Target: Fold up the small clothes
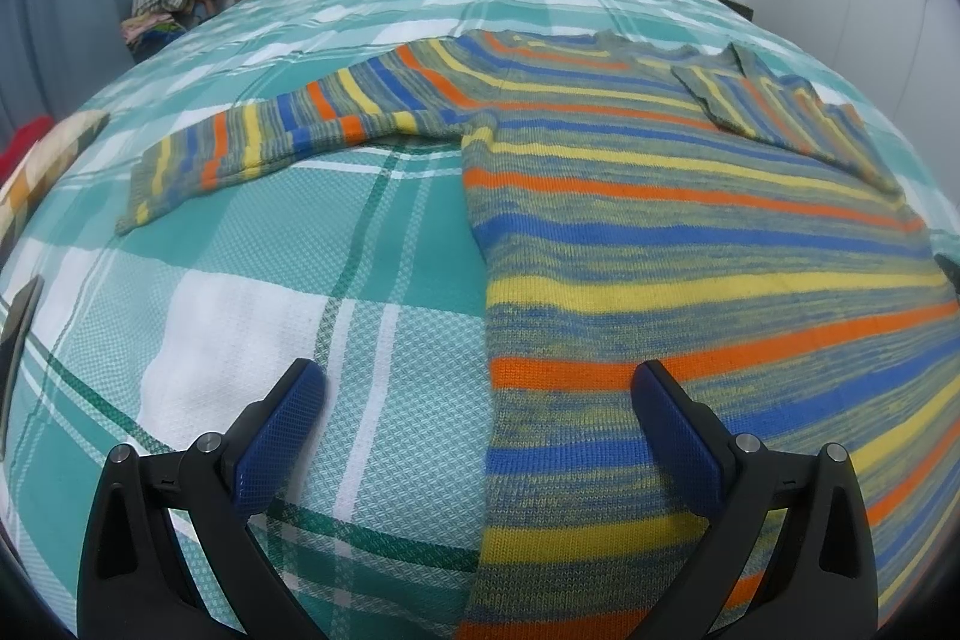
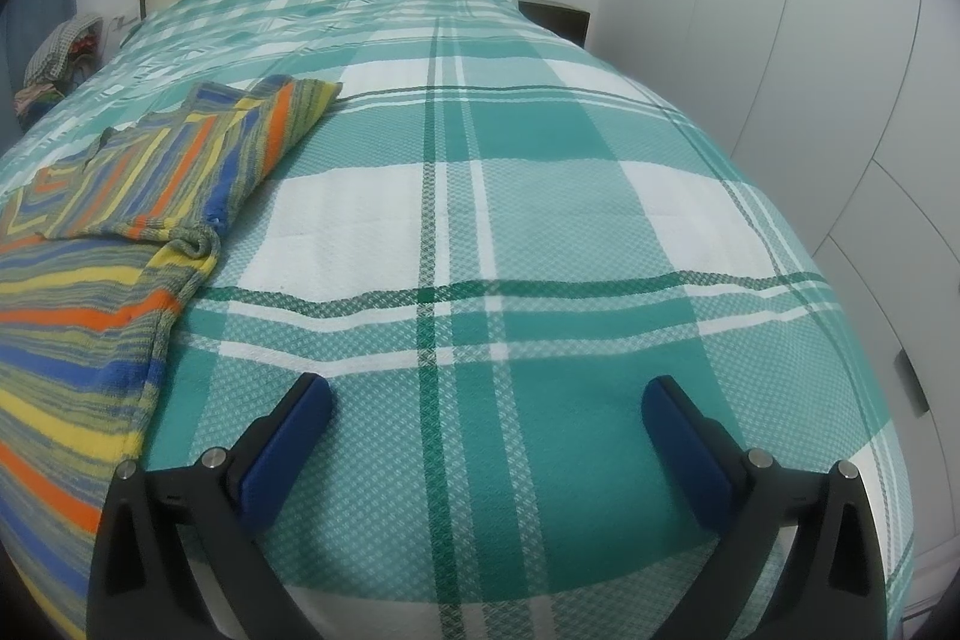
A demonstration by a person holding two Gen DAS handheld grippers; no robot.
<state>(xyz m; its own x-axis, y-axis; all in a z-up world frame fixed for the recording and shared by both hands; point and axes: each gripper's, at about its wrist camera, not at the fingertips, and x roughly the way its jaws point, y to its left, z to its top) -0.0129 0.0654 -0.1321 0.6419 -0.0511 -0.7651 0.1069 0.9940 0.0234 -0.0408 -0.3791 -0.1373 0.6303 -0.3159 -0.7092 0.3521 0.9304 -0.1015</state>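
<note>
Hovering low over the bed (image 1: 252,280), left gripper (image 1: 477,412) with fingers (image 1: 282,430) spread wide, straddling the near left edge of the striped sweater (image 1: 660,244) and pinching nothing. Likewise hovering beside it, right gripper (image 2: 486,430) spread and empty over bare plaid cover, the sweater's edge just to its left. Lying flat beyond, body smoothed, probably for folding. Farther off, right sleeve (image 2: 180,172) already lying folded across the chest; left sleeve (image 1: 270,136) stretching outward, seemingly awaiting its fold.
</note>
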